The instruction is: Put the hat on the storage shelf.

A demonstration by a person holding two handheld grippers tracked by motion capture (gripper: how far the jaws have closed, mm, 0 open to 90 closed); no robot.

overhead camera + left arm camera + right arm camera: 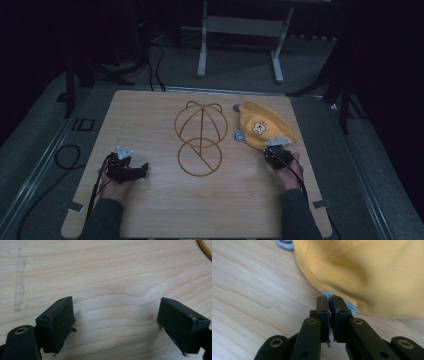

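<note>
The right gripper [330,305] is clamped on the yellow cap's [372,270] near edge. The left gripper [116,322] rests with jaws apart over bare table [105,272].

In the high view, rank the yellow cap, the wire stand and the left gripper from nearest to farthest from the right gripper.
1. Yellow cap: at the right gripper, whose jaws are shut on the cap's near edge.
2. Wire stand: lying flat at the table's middle, to the right gripper's left.
3. Left gripper: across the table near its left side, jaws open over bare wood.
</note>
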